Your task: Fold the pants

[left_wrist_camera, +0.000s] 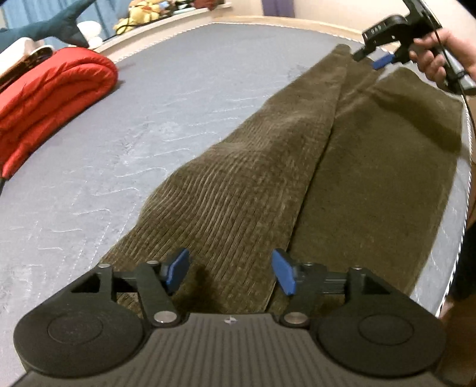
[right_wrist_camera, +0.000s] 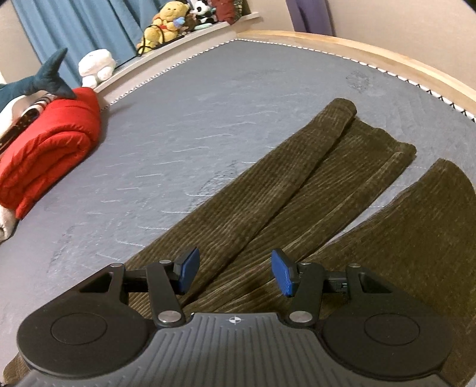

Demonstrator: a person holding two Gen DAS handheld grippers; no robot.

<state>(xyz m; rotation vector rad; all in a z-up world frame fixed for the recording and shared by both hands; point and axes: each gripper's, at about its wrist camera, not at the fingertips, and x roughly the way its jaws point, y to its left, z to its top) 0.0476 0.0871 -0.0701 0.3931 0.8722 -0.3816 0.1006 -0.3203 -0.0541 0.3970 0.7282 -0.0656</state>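
Olive-brown corduroy pants (left_wrist_camera: 238, 184) lie flat on the grey mattress (left_wrist_camera: 134, 125), one part folded lengthwise over the other. My left gripper (left_wrist_camera: 230, 272) is open and empty, just above the near end of the pants. My right gripper (right_wrist_camera: 235, 272) is open and empty above the pants (right_wrist_camera: 267, 208), facing two leg ends with a gap of mattress (right_wrist_camera: 178, 125) between them. In the left wrist view the right gripper (left_wrist_camera: 370, 58) hovers over the far end of the pants, held by a hand.
A folded red blanket (left_wrist_camera: 50, 98) lies at the left of the mattress, also in the right wrist view (right_wrist_camera: 50, 148). A plush shark (right_wrist_camera: 35, 83) and stuffed toys (right_wrist_camera: 169, 23) sit along the far ledge. The wooden bed frame (right_wrist_camera: 372, 56) runs along the far edge.
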